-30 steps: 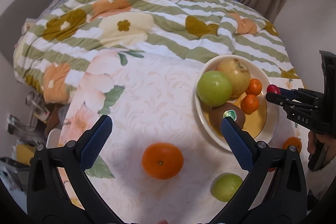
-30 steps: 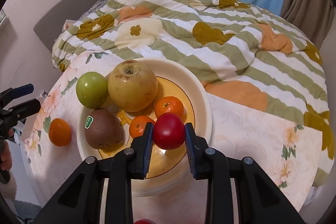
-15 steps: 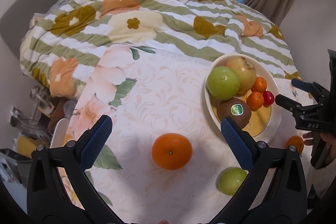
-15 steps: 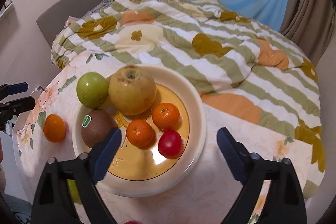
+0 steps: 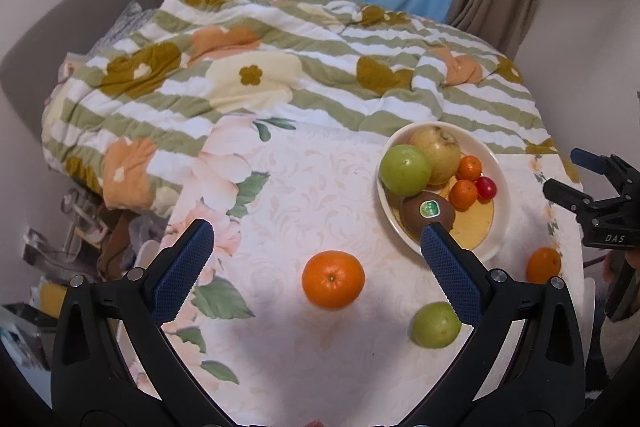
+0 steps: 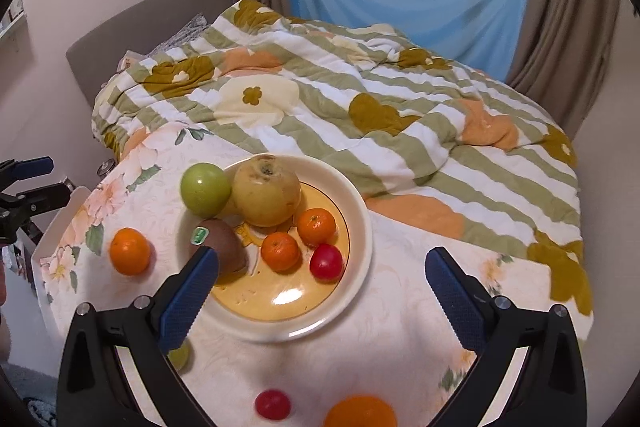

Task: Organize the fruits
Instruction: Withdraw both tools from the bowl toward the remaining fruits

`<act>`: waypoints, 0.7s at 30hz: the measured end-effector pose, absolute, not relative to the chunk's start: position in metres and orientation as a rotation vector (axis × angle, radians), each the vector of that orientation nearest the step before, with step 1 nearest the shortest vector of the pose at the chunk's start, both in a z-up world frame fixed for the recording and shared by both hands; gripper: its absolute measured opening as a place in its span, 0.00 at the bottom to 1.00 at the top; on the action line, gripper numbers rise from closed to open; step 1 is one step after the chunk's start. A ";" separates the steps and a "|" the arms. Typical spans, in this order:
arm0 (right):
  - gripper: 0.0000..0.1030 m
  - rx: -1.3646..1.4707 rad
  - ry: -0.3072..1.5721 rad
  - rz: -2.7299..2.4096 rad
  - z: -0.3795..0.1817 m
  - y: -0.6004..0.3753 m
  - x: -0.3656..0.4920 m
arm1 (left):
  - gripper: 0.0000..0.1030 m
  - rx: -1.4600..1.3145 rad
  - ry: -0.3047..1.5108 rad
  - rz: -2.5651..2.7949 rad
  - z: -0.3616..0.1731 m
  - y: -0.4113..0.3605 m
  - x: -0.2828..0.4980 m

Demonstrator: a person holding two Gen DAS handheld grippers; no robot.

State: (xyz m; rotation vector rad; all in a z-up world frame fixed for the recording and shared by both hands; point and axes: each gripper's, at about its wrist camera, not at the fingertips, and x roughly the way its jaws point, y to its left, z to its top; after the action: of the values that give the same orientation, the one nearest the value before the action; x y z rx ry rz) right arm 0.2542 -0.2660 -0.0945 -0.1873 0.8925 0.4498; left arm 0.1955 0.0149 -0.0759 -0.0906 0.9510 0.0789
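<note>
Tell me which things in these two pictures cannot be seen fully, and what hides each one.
- Small green fruit, right wrist view: mostly behind that gripper's blue finger.
- Orange, right wrist view: cut by the bottom edge.
- Kiwi, left wrist view: its near side is behind a blue finger.
- Plate: its far-left rim is hidden by fruit.

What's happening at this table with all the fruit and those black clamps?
A person is gathering fruit into the plate, using a hand-held gripper in each hand. The right gripper has just opened and let go of the small red fruit, which now lies in the plate beside two mandarins. Both grippers are open and empty. An orange between the left gripper's fingers and a green fruit are on the tablecloth.
</note>
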 end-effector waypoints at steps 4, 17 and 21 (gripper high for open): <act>1.00 -0.140 0.866 0.414 -0.075 -0.270 0.230 | 1.00 -0.076 0.920 0.051 -0.062 0.020 0.180; 1.00 -0.105 0.833 0.268 -0.054 -0.257 0.143 | 1.00 -0.037 0.889 -0.050 -0.049 0.045 0.131; 1.00 -0.087 0.835 0.237 -0.057 -0.253 0.123 | 1.00 -0.022 0.887 -0.080 -0.054 0.048 0.123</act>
State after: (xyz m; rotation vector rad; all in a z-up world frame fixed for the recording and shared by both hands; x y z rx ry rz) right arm 0.1231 -0.2530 -0.0573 -0.0874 0.8352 0.2374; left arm 0.1226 0.0479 -0.0537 -0.0225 0.8866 -0.0801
